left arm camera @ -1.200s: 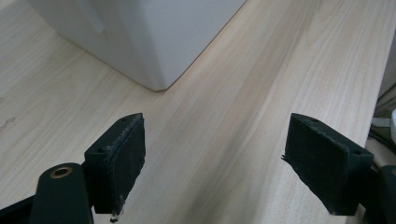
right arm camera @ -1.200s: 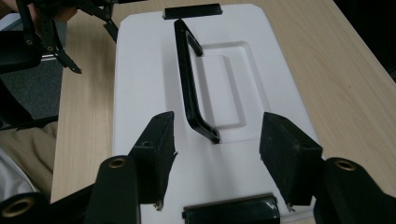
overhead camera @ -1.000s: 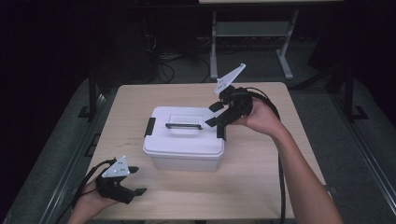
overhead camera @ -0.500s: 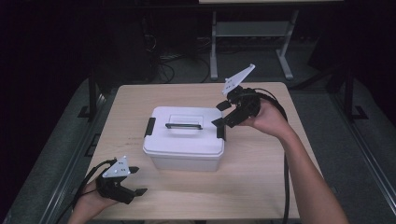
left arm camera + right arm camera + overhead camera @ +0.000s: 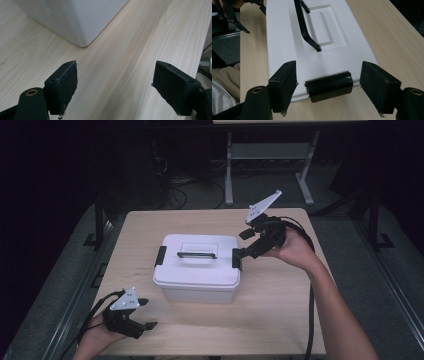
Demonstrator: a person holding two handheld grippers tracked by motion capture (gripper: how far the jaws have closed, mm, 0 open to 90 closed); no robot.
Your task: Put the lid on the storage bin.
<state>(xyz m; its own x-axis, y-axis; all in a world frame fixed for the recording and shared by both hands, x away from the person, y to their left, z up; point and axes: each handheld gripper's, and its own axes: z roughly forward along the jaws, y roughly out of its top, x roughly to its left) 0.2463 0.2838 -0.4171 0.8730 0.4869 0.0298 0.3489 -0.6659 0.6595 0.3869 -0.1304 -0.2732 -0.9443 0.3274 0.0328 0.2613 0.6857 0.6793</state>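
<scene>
A white lidded box with a black handle stands mid-table. My right gripper is at the box's right end, level with the black latch. In the right gripper view the latch lies between the jaws of the right gripper with a gap on each side. These jaws have just been opening and stand open. The handle runs along the lid beyond. My left gripper rests open near the table's front left corner. The left gripper has bare wood between its jaws.
A second black latch sits on the box's left end. A bottom corner of the box lies just ahead of the left gripper. The wooden table has free room in front of and to the right of the box. Dark floor and a metal frame lie behind.
My right hand has drifted a little to the right at the box's right end. The left hand and the box have stayed put.
</scene>
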